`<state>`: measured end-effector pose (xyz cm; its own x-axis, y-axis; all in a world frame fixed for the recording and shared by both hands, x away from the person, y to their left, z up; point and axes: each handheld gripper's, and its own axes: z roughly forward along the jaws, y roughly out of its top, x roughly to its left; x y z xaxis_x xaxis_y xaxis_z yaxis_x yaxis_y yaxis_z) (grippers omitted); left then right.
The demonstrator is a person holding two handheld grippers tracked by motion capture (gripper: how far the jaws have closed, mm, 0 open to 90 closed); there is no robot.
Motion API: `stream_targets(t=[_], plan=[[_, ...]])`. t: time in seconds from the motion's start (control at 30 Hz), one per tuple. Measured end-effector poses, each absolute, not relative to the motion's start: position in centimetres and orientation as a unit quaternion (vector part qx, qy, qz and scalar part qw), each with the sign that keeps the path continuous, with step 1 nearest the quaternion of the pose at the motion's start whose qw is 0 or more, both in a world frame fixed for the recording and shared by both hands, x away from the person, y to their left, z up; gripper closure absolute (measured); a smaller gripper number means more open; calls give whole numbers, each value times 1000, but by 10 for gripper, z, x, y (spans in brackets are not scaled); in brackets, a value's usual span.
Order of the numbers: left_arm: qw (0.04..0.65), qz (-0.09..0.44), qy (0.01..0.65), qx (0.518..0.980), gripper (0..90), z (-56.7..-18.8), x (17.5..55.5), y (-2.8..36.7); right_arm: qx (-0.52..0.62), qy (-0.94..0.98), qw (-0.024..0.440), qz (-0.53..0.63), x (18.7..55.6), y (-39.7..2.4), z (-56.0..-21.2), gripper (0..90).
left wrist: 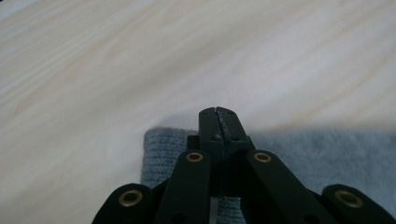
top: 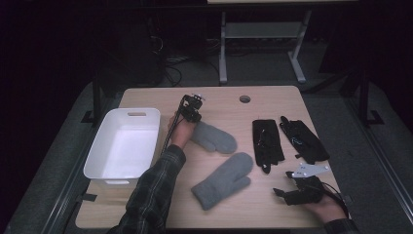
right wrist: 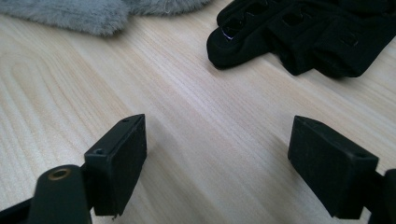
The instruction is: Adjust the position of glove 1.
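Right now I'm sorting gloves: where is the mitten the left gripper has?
In the high view the mitten lies mid-table, its cuff at the left gripper, right of the white bin.

Left gripper [left wrist: 218,114] jaws closed, seemingly pinching grey mitten [left wrist: 163,154] cuff, wooden table [left wrist: 140,60]

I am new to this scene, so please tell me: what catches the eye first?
Two grey mittens lie mid-table, the far one's cuff pinched in the shut left tongs. A white bin sits at the left, two black gloves at the right, near the open right tongs.
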<state>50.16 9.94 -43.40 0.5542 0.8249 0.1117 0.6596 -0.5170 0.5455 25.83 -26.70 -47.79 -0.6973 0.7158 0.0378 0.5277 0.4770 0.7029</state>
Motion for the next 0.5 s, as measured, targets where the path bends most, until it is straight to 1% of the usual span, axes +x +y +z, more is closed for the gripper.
stream_targets(t=[0.17,0.23,0.5], plan=[[224,198,433,850,893,-434,476,106,367,849,131,356,258,-267,-478,194],[228,193,437,849,893,-435,466,109,367,849,131,356,258,-267,-478,194],[249,182,413,857,893,-433,428,111,368,849,132,356,258,-267,-478,194]])
